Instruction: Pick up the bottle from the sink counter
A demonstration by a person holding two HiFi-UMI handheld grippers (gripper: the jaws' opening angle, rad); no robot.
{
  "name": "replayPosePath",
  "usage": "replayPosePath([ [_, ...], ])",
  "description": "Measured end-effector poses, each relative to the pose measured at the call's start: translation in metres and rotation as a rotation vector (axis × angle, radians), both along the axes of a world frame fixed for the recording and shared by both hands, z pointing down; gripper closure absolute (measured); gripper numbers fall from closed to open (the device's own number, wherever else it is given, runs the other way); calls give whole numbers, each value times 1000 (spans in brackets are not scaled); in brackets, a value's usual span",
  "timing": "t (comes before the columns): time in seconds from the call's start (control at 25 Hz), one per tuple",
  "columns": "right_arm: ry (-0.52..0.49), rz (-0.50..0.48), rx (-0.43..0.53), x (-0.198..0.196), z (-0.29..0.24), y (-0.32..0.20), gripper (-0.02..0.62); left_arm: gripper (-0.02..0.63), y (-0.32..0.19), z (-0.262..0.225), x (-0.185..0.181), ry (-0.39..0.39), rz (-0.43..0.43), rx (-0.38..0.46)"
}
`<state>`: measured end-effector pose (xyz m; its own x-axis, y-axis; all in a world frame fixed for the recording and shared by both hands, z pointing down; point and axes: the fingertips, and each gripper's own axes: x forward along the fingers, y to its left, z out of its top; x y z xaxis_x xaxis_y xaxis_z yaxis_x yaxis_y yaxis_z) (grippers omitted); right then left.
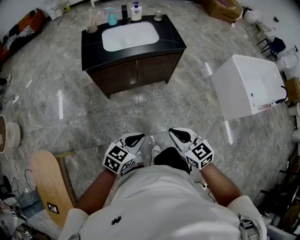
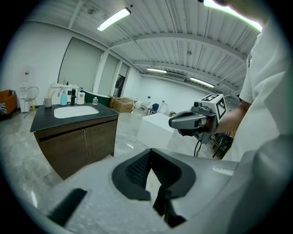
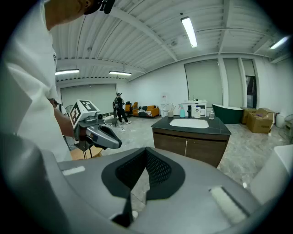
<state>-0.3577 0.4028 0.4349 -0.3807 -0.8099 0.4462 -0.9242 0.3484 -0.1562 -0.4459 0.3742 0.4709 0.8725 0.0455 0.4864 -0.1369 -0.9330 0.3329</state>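
Left gripper (image 1: 134, 139) and right gripper (image 1: 182, 136), clenched empty, well apart from sink counter (image 1: 93, 43): bottle (image 1: 136, 11) may be toppled among close neighbours (image 1: 112, 18) if approached unopened.

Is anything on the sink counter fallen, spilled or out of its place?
Nothing stands out. The white bottle and the teal bottle stand upright along the back edge of the sink counter, behind the basin, and no spill shows on the dark top. The smaller items beside them are too small to judge.
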Motion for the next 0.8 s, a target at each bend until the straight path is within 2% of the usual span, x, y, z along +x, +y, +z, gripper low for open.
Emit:
replayPosePath([
  [0.16,-16,15,6,4,4,-5,583,595,-18,0,7,3,-21,29],
  [0.32,-24,-5,20,28,5,-10,583,569,-34,-5,35,14,-48,57],
  [0.44,-39,-36,31,57,5,-18,583,490,-54,-15,67,39,-111,80],
  [0.6,-40,-79,42,114,-1,-22,583,342,-84,-33,128,66,-214,85],
  [0.8,-21,-148,63,187,-3,-16,581,251,-108,-51,207,102,-289,130],
])
